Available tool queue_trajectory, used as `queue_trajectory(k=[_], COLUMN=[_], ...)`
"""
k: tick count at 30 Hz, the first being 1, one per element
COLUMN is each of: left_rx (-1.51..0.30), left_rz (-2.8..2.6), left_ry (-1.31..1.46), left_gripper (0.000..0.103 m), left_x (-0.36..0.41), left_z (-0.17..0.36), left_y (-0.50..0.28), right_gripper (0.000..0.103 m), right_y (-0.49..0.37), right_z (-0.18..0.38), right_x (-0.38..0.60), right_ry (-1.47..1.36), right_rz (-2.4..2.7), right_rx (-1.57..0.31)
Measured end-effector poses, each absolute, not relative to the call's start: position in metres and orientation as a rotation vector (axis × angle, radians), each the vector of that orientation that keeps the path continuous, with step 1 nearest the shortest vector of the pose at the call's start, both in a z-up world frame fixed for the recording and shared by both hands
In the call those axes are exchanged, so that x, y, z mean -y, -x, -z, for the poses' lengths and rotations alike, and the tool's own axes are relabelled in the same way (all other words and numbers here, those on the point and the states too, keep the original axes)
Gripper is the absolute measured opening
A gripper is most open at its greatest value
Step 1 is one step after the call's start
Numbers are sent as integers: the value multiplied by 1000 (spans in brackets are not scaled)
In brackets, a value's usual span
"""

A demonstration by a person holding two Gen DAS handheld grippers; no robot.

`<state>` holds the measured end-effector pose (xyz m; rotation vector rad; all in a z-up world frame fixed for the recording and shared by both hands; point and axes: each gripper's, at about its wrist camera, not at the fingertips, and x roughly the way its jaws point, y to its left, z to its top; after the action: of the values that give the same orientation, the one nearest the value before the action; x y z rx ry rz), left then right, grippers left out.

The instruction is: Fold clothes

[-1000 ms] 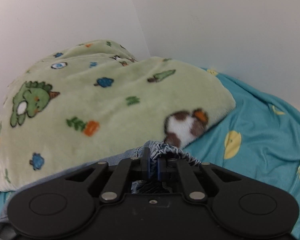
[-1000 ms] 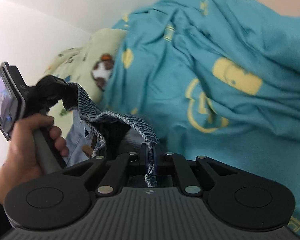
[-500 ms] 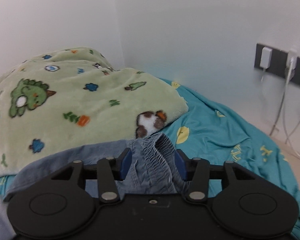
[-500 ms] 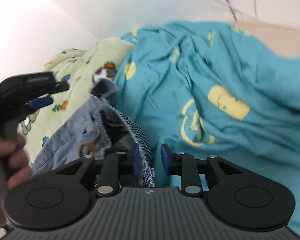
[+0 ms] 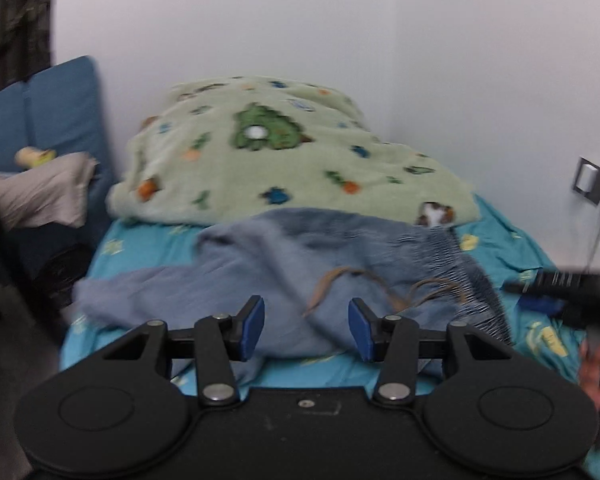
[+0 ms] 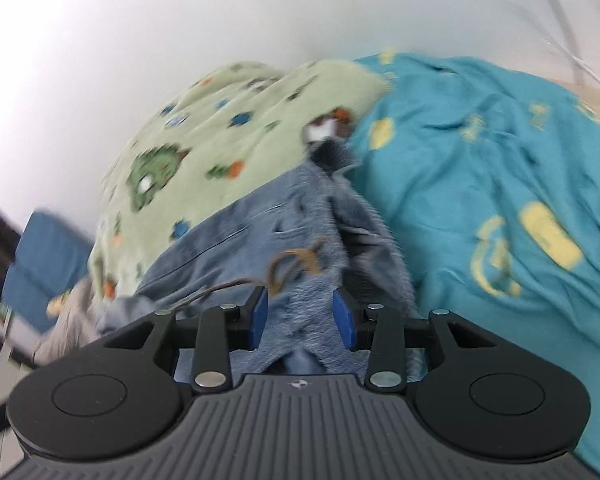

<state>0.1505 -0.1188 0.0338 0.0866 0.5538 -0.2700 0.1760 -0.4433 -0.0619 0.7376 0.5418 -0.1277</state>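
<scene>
On bed sheet (image 5: 500,236): blurred denim shorts (image 5: 300,264), waistband edge indistinct, both jaws apart.

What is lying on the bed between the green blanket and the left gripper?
In the left wrist view, the blue denim shorts lie spread on the teal sheet between the green blanket and the open left gripper.

Soft, even indoor light, no harsh shadows or glare. Motion blur smears everything beyond the jaws in both views; fisheye bends edges, corners vignette dark.
</scene>
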Motion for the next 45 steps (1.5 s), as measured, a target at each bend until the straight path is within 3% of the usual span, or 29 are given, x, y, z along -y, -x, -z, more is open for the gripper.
queue_trajectory(k=[6,8,14,18,20,23,32,41,45], left_rx=[-591,-627,-694,-701,-701,-694,-645,-629,-639], left_rz=[249,275,279,267,264,288,299,286,273], left_ry=[66,92,135,136,130,144,193,197,208], left_gripper=[49,49,49,49,48,47,46,46,46], left_x=[73,67,54,52,53,53,45,41,35], left_z=[1,15,42,49,50,46,30,26,27], left_y=[-137,-145,-171,-176,-176,-173,-156,-151,-149], right_gripper=[57,68,69,56,31,15,11,13,18], right_y=[-204,-213,-234,-239,-238,-233,-175,-147,-137], right_z=[69,84,109,112,111,104,48,91,80], right_x=[443,447,447,436,434,430,427,450,440], right_ry=[-621,-624,-688,-684,-671,-634,-539,-673,-713], right_rz=[110,146,123,73,71,57,160,331,322], right_rx=[-596,-632,-658,-667,-672,-664,-546,-733,-677])
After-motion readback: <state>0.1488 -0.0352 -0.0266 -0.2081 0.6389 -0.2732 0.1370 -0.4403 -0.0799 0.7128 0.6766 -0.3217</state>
